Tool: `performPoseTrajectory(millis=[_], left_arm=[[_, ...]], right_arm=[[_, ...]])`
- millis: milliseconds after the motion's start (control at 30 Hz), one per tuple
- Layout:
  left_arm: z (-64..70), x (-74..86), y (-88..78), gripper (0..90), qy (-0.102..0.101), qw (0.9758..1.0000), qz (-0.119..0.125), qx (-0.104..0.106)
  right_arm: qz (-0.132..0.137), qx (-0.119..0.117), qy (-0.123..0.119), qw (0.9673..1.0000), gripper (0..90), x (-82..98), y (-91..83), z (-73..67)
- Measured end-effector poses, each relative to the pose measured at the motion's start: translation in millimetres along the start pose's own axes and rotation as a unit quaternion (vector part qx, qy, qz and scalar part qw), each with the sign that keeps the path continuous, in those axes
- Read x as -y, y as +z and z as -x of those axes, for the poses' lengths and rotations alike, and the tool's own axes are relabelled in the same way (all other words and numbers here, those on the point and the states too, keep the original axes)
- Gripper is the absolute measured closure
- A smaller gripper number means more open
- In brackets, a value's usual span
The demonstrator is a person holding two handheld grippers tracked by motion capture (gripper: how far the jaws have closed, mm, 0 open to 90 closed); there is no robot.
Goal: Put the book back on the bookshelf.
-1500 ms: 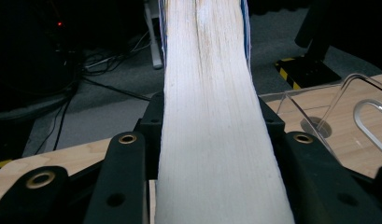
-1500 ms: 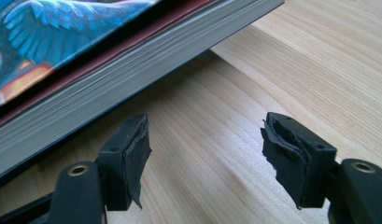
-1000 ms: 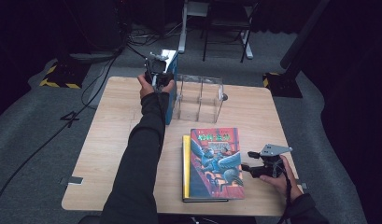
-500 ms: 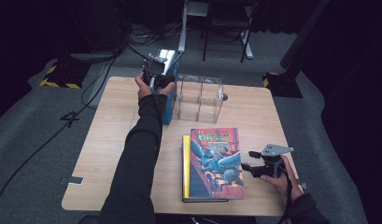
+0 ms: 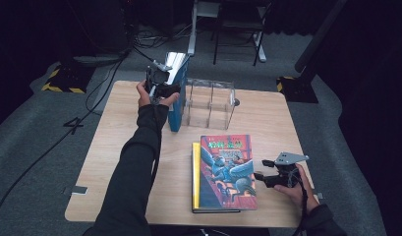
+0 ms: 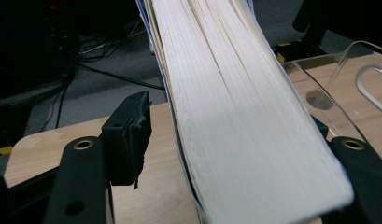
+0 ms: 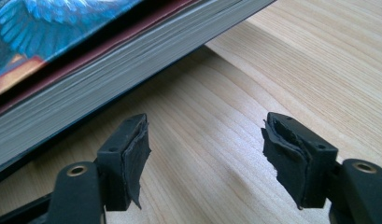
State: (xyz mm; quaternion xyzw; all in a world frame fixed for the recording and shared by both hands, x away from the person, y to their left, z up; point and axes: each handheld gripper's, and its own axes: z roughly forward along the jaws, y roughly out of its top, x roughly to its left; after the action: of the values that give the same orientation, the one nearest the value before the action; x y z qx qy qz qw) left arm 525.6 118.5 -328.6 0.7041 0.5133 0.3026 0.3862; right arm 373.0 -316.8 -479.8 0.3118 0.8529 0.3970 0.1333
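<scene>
The blue book (image 5: pixel 178 93) is stood upright at the table's far edge, against the left wall of the clear rack (image 5: pixel 211 103). The left gripper (image 5: pixel 159 84) straddles its page edge; its jaws have just been opening, one pad visibly clear, so withdrawal is best made straight, without tipping it. The right gripper (image 5: pixel 267 176) waits spread and empty beside the stacked books (image 5: pixel 223 172).

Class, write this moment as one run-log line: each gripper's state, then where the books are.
left gripper: just opening, blue book between jaws, upright beside clear rack | right gripper: open beside illustrated book | stack flat on table
</scene>
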Motion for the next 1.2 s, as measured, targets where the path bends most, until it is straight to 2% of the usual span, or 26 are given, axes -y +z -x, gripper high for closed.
performPoseTrajectory(millis=[133,333,767,900,1200], left_arm=[[0.5,3.8,-5.8,36.0,0.009,0.9999,0.005,0.009],[1.2,8.7,-17.1,36.3,0.037,0.9992,0.007,0.014],[-2.3,19.8,-35.6,35.5,0.054,0.9980,0.016,0.031],[-2.3,25.0,-43.3,35.6,0.066,0.9973,0.025,0.021],[-6.1,42.0,-54.6,35.2,0.077,0.9956,0.025,0.045]], right_arm=[[0.001,0.000,0.000,1.0000,32.0,0.0,-0.6,0.2],[-0.003,0.000,-0.003,1.0000,32.0,0.3,1.0,-0.9],[-0.008,0.003,-0.002,1.0000,31.7,1.2,1.6,-1.1],[-0.008,0.004,-0.002,1.0000,31.5,1.3,1.5,-1.1],[-0.010,0.002,-0.004,0.9999,31.3,1.0,1.7,-1.9]])
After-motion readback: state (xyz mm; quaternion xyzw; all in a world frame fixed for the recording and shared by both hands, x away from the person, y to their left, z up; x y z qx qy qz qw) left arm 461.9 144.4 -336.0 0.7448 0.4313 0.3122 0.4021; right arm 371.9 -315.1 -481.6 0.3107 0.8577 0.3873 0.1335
